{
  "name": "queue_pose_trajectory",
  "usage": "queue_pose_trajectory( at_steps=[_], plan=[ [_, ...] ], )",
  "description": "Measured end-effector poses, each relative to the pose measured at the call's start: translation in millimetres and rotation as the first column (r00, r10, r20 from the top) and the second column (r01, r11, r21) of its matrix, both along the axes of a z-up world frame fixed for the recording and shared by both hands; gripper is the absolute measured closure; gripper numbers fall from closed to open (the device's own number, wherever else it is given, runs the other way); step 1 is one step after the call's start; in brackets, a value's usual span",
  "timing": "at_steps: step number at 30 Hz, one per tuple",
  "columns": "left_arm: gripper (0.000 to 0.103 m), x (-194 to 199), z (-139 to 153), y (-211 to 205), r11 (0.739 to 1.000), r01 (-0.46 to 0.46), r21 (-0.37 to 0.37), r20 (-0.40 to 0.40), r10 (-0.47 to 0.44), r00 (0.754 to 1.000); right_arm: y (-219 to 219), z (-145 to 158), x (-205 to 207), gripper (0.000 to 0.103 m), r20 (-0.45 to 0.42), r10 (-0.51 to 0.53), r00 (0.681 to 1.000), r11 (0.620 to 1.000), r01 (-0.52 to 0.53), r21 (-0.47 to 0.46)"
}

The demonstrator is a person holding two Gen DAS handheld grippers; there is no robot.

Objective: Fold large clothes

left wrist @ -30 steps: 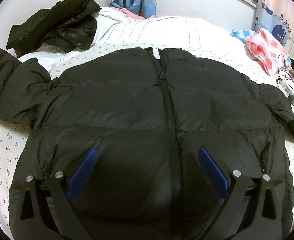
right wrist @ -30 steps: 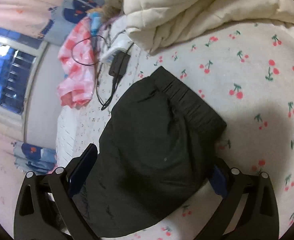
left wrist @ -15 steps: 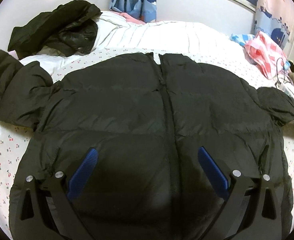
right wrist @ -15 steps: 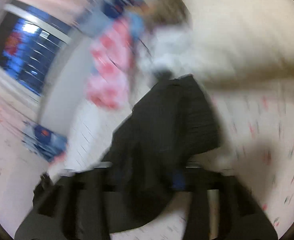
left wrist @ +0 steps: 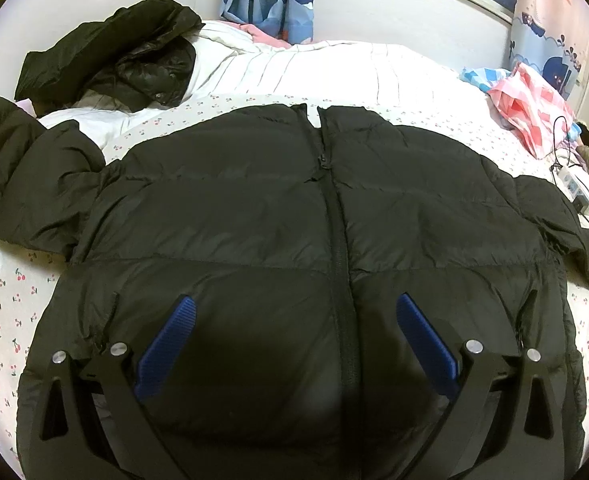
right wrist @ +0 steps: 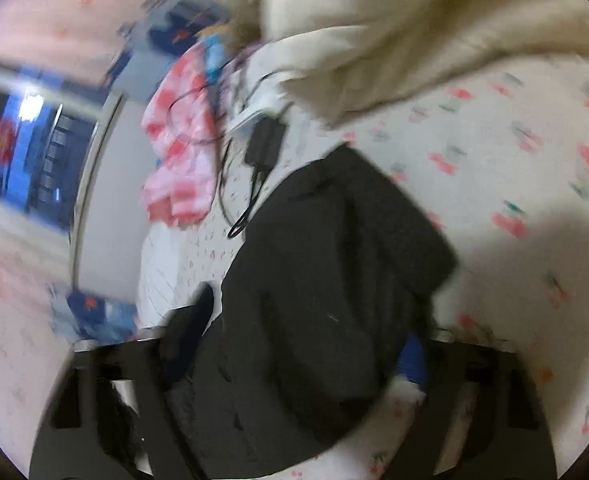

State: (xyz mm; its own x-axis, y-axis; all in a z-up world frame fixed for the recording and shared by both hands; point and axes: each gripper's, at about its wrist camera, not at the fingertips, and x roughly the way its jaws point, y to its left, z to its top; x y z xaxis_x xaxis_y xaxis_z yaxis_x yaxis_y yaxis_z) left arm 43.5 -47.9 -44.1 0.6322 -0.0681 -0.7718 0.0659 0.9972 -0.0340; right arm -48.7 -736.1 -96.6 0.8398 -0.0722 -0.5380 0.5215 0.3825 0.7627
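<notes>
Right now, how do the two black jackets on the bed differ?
The near jacket lies spread flat, front up and zipped; the far jacket sits crumpled in a heap. The near one fills the foreground, the far one lies back by the wall. Both are dark and puffy.

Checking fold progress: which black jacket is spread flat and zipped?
The black jacket under the left gripper; the other jacket lies crumpled farther back.

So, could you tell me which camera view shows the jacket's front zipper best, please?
The left wrist view: the zipper runs sharp down the middle of the spread black jacket. The right wrist view is blurred and shows only a sleeve, no zipper.
</notes>
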Motion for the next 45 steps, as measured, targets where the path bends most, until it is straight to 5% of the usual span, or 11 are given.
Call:
queue_pose_trajectory(
  at_steps=[1,2,6,9,13,18,23,27,31,36,45],
  plan=[
    [0.007,-0.7,1.2,0.4,1.000,0.000,-0.001,0.004,0.000,1.000,0.8,1.6,4.3,0.091,0.008,0.018,1.000,1.000,-0.018,0.003],
    [0.007,-1.2,1.6,-0.1,1.000,-0.001,-0.001,0.008,0.001,1.000,3.7,7.5,4.2,0.093,0.041,0.015,0.999,1.000,-0.015,-0.001],
    [0.007,-2.7,6.6,4.0,1.000,-0.013,-0.016,0.025,0.013,1.000,17.5,48.0,-7.1,0.095,0.153,-0.015,0.988,0.987,0.040,-0.158],
    [0.007,-0.6,1.6,3.4,1.000,0.004,0.014,-0.006,-0.004,1.000,-9.3,8.2,-2.0,0.095,0.012,-0.066,0.998,0.998,0.066,-0.019],
    [0.007,-6.9,6.7,15.2,0.999,0.005,0.034,0.002,-0.005,1.000,-12.4,-1.3,-5.7,0.095,0.001,-0.100,0.995,0.995,0.100,0.019],
    [0.007,-12.6,14.2,49.3,0.999,-0.043,0.028,0.013,0.043,0.999,18.0,76.7,25.3,0.095,0.137,-0.035,0.990,0.993,0.050,-0.108],
    [0.007,-16.7,21.5,83.3,0.995,-0.097,-0.020,0.010,0.097,0.995,84.2,175.4,77.9,0.095,0.298,0.121,0.947,0.974,-0.055,-0.221],
    [0.007,-23.7,29.5,101.0,0.993,-0.108,-0.042,0.023,0.109,0.994,165.4,232.0,130.2,0.095,0.362,0.291,0.885,0.940,-0.194,-0.282],
    [0.007,-29.1,34.1,118.0,0.990,-0.123,-0.070,0.021,0.125,0.992,285.8,262.5,197.3,0.095,0.352,0.490,0.797,0.859,-0.373,-0.352],
    [0.007,-33.0,41.5,145.2,0.979,-0.160,-0.123,0.020,0.164,0.986,430.6,234.4,250.7,0.095,0.259,0.663,0.703,0.738,-0.556,-0.381],
    [0.007,-40.0,47.7,202.6,0.944,-0.250,-0.217,0.004,0.257,0.966,633.7,94.1,275.8,0.095,-0.032,0.824,0.565,0.523,-0.782,-0.339]
  ],
)
